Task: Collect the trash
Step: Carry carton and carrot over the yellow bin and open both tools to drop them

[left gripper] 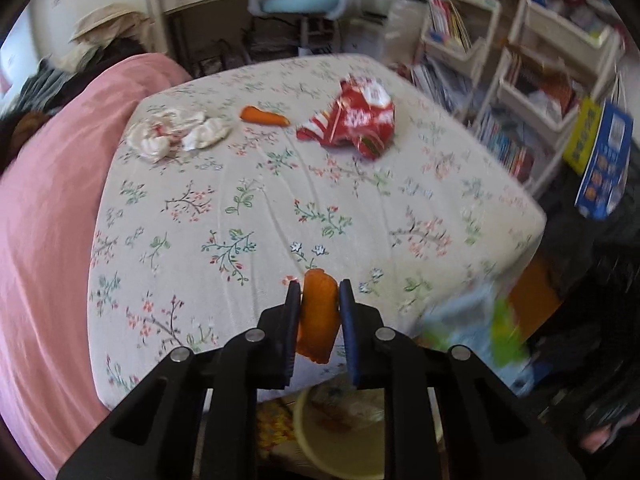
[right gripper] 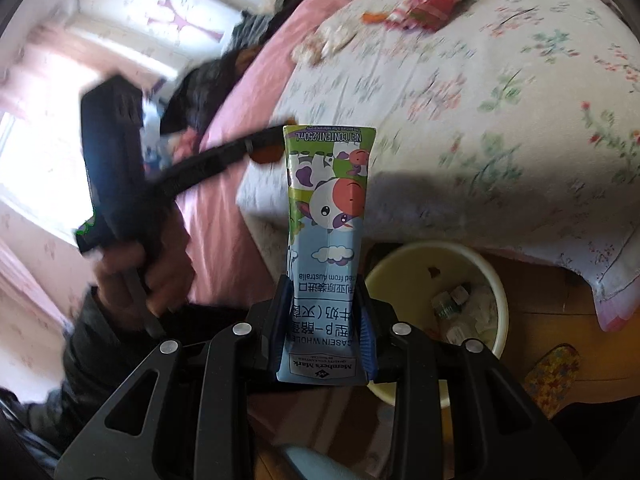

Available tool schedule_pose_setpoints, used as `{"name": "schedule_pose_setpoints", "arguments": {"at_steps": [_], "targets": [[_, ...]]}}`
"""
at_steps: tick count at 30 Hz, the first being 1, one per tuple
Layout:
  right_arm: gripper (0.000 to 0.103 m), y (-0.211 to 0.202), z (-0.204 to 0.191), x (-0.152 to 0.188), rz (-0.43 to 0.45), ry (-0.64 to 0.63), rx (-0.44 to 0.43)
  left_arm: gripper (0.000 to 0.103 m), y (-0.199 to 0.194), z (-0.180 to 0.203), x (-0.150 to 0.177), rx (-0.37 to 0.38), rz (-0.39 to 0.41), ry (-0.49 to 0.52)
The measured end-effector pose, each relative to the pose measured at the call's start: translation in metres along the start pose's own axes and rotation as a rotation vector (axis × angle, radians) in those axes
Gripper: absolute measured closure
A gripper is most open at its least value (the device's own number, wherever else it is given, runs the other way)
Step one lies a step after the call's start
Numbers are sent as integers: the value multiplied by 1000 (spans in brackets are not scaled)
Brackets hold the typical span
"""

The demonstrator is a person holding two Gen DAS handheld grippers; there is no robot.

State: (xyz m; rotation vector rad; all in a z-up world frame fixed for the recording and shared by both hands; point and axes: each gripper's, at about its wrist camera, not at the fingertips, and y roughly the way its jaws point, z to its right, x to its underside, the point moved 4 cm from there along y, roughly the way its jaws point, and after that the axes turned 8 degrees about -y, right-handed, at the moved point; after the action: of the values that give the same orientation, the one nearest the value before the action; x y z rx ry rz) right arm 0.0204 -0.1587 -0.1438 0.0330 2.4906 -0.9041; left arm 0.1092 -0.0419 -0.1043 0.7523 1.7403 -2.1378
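Over bed edge | left gripper (left gripper: 319,294) tilted down, clamps carrot piece (left gripper: 318,316) | right gripper (right gripper: 325,292) (lower tilt) clamps milk carton (right gripper: 326,240)

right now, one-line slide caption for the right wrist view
Right gripper clamps a milk carton above the yellow bin, bed behind.

Ahead of the jaws, the floral-sheeted bed (left gripper: 280,200) carries crumpled tissues (left gripper: 176,136), an orange peel piece (left gripper: 264,115) and a red wrapper (left gripper: 352,118).
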Motion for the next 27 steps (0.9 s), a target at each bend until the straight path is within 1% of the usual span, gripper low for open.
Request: {"name": "schedule_pose_setpoints", "arguments": {"at_steps": [2,5,8,9,11,13,16,19,20,21,22,23,25,27], "targets": [[74,9,-6,9,-45,-37,31,83,-9,2,4,23,18,-37],[74,24,-9,19,-117,-97,120,83,-20,10,20,43,27,-72],[73,34,6,26,-182,-47,175,83,-23,20,37,42,7,-88],[73,33,9,26,-180,-32,188,83,-22,22,42,36,-1,-94],[71,24,14,22,-138,-5,203,83,-21,25,55,34,-23,-117],[68,10,17,13,-67,7,233,83,-20,27,65,20,-39,-127],[64,-6,21,3,24,23,266,83,-14,28,79,15,-83,-161],[60,-17,24,-2,88,27,301,80,-6,29,94,-4,-146,-196],[57,-19,25,-4,99,25,312,73,-2,29,98,-15,-171,-204],[55,-21,25,-6,111,23,325,55,0,29,101,-21,-185,-206],[52,-22,25,-7,121,22,338,46,1,30,102,-42,-185,-206],[51,-22,25,-8,127,21,346,40,-1,30,101,-60,-168,-204],[50,-24,29,-8,141,20,360,37,-6,31,97,-73,-129,-194],[50,-26,30,-10,154,15,384,30,-9,29,93,-84,-96,-203]]}}
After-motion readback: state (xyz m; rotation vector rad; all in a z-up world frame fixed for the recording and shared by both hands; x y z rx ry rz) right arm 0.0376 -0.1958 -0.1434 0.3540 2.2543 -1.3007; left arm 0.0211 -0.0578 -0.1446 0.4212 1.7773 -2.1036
